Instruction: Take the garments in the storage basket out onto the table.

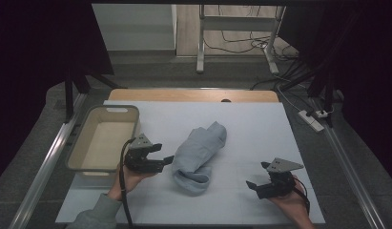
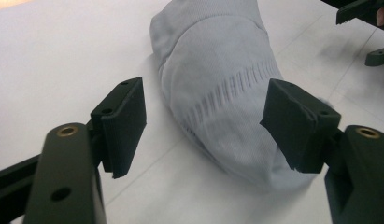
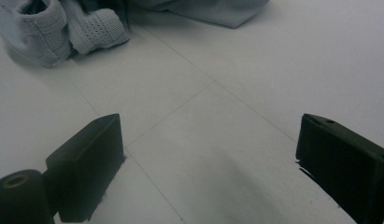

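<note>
Pale grey-blue knit sock bundle (image 1: pixel 199 156) lies mid-table on the white tabletop (image 1: pixel 260 129), soft and lumpy, long axis running from near-left to far-right. Left gripper view shows its texture close: fine knit w/ a ribbed band across the rounded end (image 2: pixel 217 88). Right gripper view catches the other side: thick rolled cuffs and an open-mesh knit patch (image 3: pixel 63 28) at top left, plus a flat fold of fabric further back.

Left gripper (image 1: pixel 166 160), matte black, held in the left hand (image 1: pixel 131 179), is just beside the bundle's left edge, jaws spread wide w/ nothing between them; in its own view the sock sits ahead in the gap, pads (image 2: pixel 126 121) apart from it. Whether a jaw tip touches the fabric, can't tell. Right gripper (image 1: pixel 251 185), in the right hand (image 1: pixel 294 202), is well apart from the bundle at the near right, jaws also wide open over bare table; its pads (image 3: pixel 94 158) are blocky w/ rough edges. Grey three-cornered plates top both.

Beige plastic bin (image 1: pixel 84 138), rectangular w/ rounded corners, sits at the table's left, just beside the left gripper. Beyond the table: metal frame legs (image 1: pixel 201 43), loose cables (image 1: pixel 241 45), power strip (image 1: pixel 312 119) on the floor at right. Thin seam lines cross the tabletop.
</note>
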`<action>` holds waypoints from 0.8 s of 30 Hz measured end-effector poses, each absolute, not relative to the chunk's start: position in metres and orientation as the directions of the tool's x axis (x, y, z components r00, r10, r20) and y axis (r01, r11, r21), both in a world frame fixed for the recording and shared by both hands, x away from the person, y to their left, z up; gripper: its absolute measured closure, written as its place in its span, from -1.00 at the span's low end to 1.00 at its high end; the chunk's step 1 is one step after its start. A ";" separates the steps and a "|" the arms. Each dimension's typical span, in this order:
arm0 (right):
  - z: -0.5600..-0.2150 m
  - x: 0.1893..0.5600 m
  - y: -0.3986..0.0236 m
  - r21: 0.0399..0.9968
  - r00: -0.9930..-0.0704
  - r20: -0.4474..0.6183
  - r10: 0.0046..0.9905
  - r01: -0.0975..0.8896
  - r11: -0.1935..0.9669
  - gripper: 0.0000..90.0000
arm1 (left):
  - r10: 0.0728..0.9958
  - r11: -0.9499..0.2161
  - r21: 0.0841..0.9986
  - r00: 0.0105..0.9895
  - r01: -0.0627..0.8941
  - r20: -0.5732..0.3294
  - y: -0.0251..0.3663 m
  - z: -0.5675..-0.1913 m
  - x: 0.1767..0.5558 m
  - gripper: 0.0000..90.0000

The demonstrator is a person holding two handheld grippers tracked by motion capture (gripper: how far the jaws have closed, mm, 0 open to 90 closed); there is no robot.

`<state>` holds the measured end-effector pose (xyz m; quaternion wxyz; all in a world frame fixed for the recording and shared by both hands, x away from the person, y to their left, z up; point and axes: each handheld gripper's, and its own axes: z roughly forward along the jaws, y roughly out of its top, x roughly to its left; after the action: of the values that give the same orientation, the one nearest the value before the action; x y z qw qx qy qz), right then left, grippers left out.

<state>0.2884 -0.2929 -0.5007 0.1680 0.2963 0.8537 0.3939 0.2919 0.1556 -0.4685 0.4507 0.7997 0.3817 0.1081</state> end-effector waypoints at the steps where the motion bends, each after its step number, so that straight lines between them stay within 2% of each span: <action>1: -0.501 0.288 -0.293 0.772 -0.768 -0.054 0.638 0.373 0.515 -0.84 | 0.712 -0.298 0.807 0.682 0.510 -0.168 0.161 -0.468 0.286 -0.33; 17: -0.501 0.289 -0.294 0.777 -0.767 -0.051 0.640 0.372 0.508 -0.84 | 0.785 -0.214 0.820 0.594 0.530 -0.179 0.231 -0.478 0.233 -0.34; 24: -0.500 0.288 -0.295 0.780 -0.765 -0.057 0.642 0.368 0.507 -0.84 | 0.798 -0.193 0.827 0.575 0.528 -0.181 0.243 -0.475 0.233 -0.34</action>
<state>0.2882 -0.2946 -0.4997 0.1723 0.2967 0.8508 0.3981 0.2327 0.2430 -0.4755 0.4608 0.7584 0.4371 0.1461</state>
